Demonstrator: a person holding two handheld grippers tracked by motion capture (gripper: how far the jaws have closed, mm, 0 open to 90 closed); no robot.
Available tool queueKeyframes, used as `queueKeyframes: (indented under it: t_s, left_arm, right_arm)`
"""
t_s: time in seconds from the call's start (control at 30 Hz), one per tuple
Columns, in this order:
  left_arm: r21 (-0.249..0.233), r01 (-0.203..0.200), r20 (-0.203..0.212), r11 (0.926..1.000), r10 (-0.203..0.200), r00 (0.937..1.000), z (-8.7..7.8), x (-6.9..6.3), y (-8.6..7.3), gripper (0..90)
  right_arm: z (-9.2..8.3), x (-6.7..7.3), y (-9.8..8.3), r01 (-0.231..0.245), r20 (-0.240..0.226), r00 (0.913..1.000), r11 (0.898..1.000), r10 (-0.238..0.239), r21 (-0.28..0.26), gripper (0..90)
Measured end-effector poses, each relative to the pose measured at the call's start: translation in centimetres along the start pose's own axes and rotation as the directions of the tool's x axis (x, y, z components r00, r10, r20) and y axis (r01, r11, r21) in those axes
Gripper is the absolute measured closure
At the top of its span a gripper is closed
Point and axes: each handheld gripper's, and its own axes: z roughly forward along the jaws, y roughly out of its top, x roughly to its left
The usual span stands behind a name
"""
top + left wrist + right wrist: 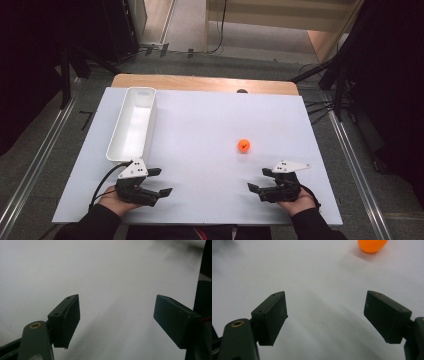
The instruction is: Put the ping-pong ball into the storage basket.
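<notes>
A small orange ball point(243, 145) lies on the white table top point(210, 120), right of the middle; it also shows as the orange ball point(372, 245) at the top edge of the right gripper view. My left gripper point(162, 181) rests low near the front left edge, jaws apart with nothing between them, open point(116, 320). My right gripper point(257, 180) sits near the front right, below the ball and apart from it, its jaws wide and empty point(324, 317). Both grippers point inward toward each other.
A long white rectangular bin point(133, 122) stands at the left of the table, just beyond the left gripper. A wooden table edge point(200, 82) runs along the back. Dark stands and cables point(320, 107) lie on the floor around the table.
</notes>
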Motion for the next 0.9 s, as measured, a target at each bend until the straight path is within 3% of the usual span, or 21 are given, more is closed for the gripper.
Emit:
queueKeyframes:
  t_s: [0.9]
  left_arm:
    - [0.007, -0.006, -0.001, 1.0, 0.006, 1.0, 0.35, 0.36, 0.25, 21.7]
  right_arm:
    - [-0.14, 0.16, -0.47, 0.004, -0.017, 0.9999, 1.0, -0.004, 0.007, 18.1]
